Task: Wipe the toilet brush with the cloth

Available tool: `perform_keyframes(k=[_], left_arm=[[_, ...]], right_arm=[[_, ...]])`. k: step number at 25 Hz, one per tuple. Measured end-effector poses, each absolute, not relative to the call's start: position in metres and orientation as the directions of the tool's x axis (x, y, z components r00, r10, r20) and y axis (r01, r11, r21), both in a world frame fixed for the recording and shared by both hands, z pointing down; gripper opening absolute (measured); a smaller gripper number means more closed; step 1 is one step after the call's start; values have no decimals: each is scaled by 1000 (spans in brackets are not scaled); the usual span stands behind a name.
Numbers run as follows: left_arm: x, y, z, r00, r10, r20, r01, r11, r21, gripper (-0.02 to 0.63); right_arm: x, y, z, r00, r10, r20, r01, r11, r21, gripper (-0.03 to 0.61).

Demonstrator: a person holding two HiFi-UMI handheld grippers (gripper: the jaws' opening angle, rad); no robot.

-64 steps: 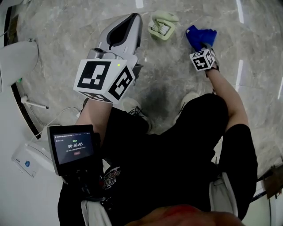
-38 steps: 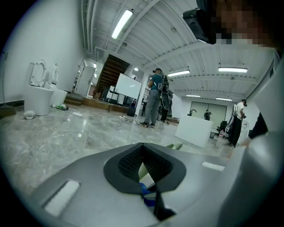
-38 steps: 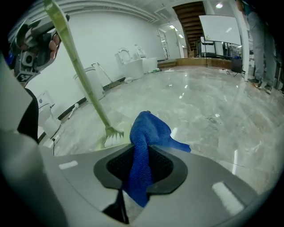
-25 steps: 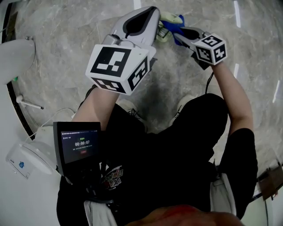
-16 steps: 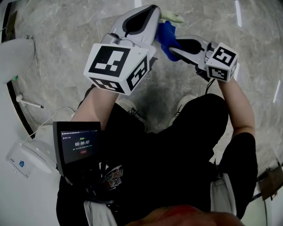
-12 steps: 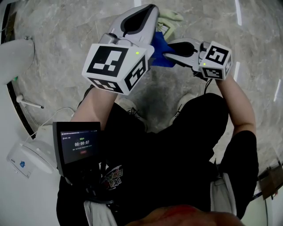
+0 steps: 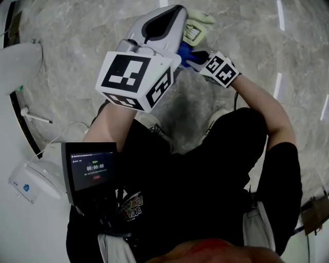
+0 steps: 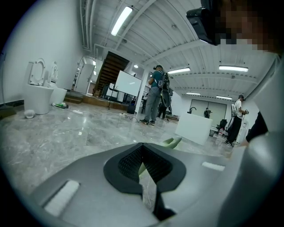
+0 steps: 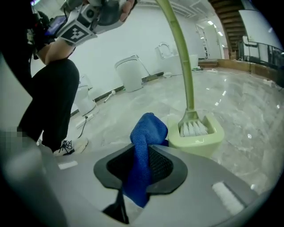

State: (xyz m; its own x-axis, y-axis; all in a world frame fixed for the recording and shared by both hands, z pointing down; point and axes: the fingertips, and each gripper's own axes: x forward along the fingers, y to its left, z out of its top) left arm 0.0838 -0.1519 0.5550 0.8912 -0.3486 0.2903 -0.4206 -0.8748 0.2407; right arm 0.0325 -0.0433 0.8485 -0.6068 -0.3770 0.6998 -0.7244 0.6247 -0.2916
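A pale green toilet brush stands with its bristles (image 9: pixel 193 128) in its pale green holder (image 9: pixel 195 144) on the marble floor. Its long handle (image 9: pixel 182 57) slants up and to the left. My left gripper (image 7: pixel 176 14) is shut on that handle; a green sliver (image 8: pixel 141 170) shows between its pads. My right gripper (image 9: pixel 141 170) is shut on a blue cloth (image 9: pixel 148 133), which bunches up above the jaws just left of the holder. In the head view the cloth (image 7: pixel 185 50) sits between the left gripper and the right gripper (image 7: pixel 194 59), below the holder (image 7: pixel 195 31).
White toilets (image 9: pixel 131 73) line the wall, and one (image 7: pixel 18 64) shows at the head view's left. The person's shoes (image 7: pixel 154 126) stand just behind the grippers. A cable (image 7: pixel 67 134) lies on the floor. People (image 8: pixel 157 95) and a white box (image 8: pixel 195 128) stand far off.
The right gripper lifted the blue cloth off the floor, swung it left across the holder, and now sits lower, close against the left gripper. The left gripper has stayed in place.
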Motion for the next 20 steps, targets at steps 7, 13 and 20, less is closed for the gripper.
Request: perform_keyframes(k=[7, 13, 20], left_arm=[[83, -153, 557, 887, -356, 293, -428, -873, 235, 0], [82, -155, 560, 885, -359, 297, -431, -874, 225, 0], [76, -167, 563, 869, -391, 302, -464, -857, 224, 0]], right_arm=[[60, -54, 843, -585, -436, 684, -768, 569, -294, 94], [70, -55, 783, -637, -520, 569, -756, 567, -328, 94], [102, -57, 687, -660, -669, 343, -740, 497, -454, 94]])
